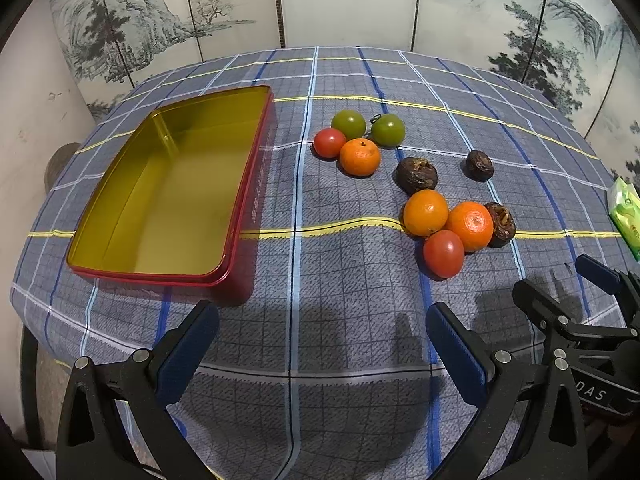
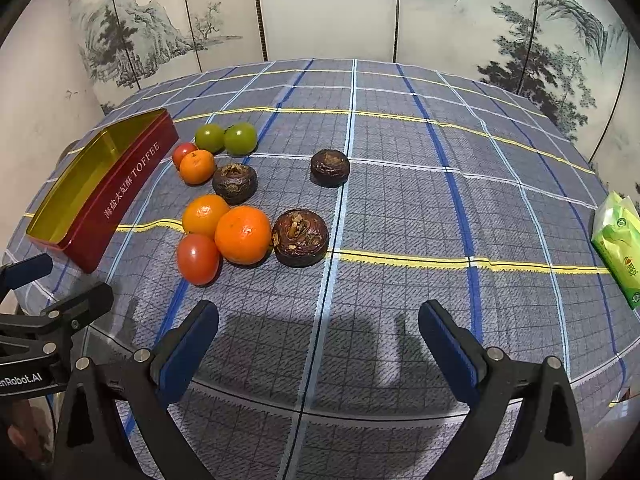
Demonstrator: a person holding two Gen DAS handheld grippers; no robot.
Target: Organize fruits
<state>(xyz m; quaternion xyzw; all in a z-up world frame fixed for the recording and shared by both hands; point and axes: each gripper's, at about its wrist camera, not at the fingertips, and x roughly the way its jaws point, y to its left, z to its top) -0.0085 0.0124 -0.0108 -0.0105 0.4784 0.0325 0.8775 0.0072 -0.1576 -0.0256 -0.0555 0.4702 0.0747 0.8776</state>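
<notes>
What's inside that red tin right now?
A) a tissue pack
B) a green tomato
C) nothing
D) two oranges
C: the red toffee tin shows only its bare gold floor, while all the fruit, such as the nearest orange, lies on the checked tablecloth beside it.

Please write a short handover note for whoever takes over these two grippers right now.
Left gripper: open, holding nothing, hovering over the near table edge.
Right gripper: open, holding nothing, hovering beside it.
Red tin: on the left side of the checked tablecloth, with nothing in it.
Fruit, all loose on the cloth: two green fruits, two red ones, three oranges and three dark brown ones; one brown piece sits apart.
Done: nothing yet.
Left: all ten pieces, presumably into the tin.
</notes>
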